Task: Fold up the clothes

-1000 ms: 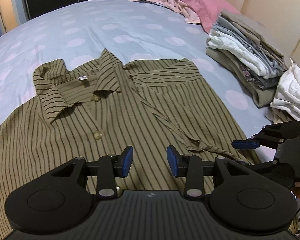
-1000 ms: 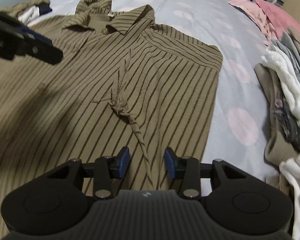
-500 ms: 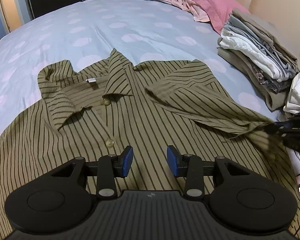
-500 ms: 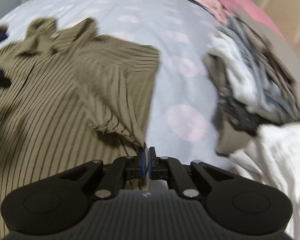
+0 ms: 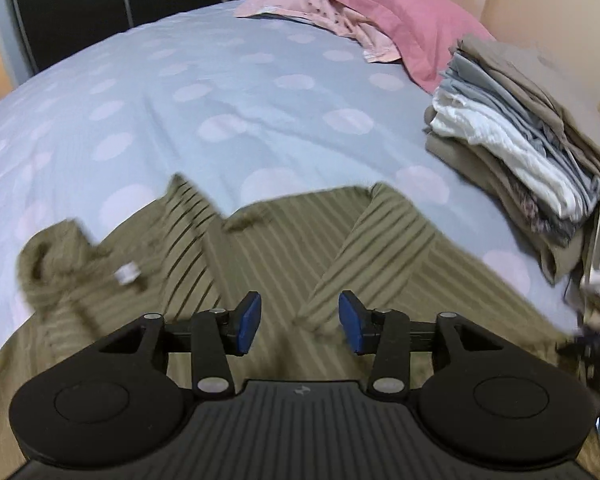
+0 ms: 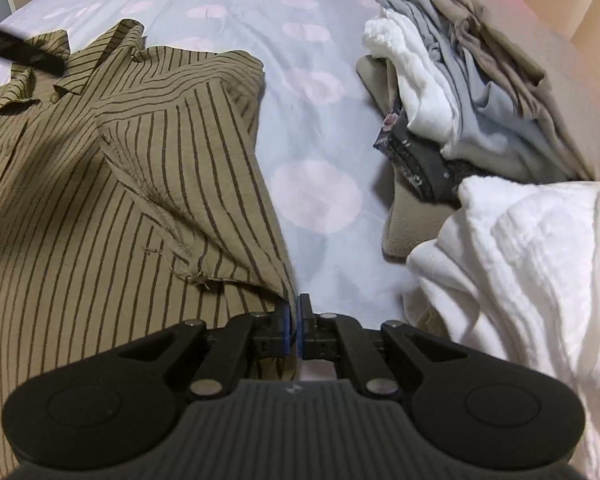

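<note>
Across the dotted blue bed (image 6: 312, 128), right fingers (image 6: 293, 330) pinch the olive striped shirt's (image 6: 100, 240) sleeve, left fingers (image 5: 299, 322) widening, empty; next, lay it inward.

Both hand-held tools look alike. The left gripper (image 5: 299, 323) and the right gripper (image 6: 295, 325) are matte black plastic, each with 2 blue pads (image 5: 248, 322) on slim black fingers. Silver screw heads mark the pivots. 2 round discs flank a ribbed grey central plate stamped with a small logo.
</note>
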`<state>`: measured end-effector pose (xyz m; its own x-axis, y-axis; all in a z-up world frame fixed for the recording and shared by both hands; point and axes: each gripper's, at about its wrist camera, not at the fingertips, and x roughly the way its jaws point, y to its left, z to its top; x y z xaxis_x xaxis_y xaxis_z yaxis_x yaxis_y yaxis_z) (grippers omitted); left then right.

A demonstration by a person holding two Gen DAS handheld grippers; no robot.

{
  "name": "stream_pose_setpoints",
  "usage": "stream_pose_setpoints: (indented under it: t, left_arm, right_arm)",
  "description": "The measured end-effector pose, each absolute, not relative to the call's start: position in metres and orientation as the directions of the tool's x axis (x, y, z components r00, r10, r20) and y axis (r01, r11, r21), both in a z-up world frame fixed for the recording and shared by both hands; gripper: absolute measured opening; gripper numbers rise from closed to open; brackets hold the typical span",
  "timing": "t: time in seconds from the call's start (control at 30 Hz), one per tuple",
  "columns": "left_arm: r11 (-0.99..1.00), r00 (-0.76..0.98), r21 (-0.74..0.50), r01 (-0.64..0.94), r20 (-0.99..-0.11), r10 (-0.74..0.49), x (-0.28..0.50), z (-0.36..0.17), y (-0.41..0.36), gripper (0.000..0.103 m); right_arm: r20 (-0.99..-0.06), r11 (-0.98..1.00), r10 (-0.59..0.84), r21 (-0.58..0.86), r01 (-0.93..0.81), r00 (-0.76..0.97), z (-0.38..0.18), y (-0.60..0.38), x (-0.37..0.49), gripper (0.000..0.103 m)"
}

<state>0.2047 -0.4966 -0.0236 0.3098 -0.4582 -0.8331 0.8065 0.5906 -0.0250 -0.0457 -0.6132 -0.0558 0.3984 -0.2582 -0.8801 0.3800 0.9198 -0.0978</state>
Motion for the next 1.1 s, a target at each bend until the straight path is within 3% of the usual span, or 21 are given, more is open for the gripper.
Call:
stream_pose_setpoints:
  t: [0.33, 0.6, 0.67, 0.73, 0.8, 1.1]
  left_arm:
    - [0.547, 0.197, -0.117, 0.829, -0.854, -0.481, 0.242, -0.078, -0.564, 0.044]
    - [0.443, 0.084, -0.206, 0.873, -0.829, -0.553, 0.244, -0.089, -0.590, 0.043]
    - [0.425, 0.080, -0.192, 0.885, -0.835, -0.544, 0.241, -0.090, -0.597, 0.028]
    - [0.412, 0.071, -0.190, 0.891, -0.839, -0.540, 0.241, -0.091, -0.601, 0.007]
    - [0.397, 0.063, -0.200, 0.896, -0.827, -0.558, 0.240, -0.088, -0.601, 0.000]
    - [0.362, 0.090, -0.212, 0.908, -0.744, -0.662, 0.239, -0.052, -0.626, 0.000]
  right_arm:
    - [-0.931, 0.925, -0.192, -0.066, 0.375, 0.309, -0.069, -0.621, -0.031, 0.004]
    - [-0.944, 0.927, -0.178, -0.066, 0.368, 0.279, -0.072, -0.624, -0.020, 0.004]
    - [-0.943, 0.926, -0.179, -0.065, 0.371, 0.280, -0.073, -0.626, -0.017, 0.004]
    - [-0.944, 0.926, -0.179, -0.067, 0.370, 0.277, -0.073, -0.628, -0.015, 0.004]
    - [-0.944, 0.928, -0.178, -0.068, 0.365, 0.277, -0.070, -0.628, -0.015, 0.004]
    - [-0.930, 0.920, -0.196, -0.064, 0.387, 0.312, -0.049, -0.634, -0.034, 0.004]
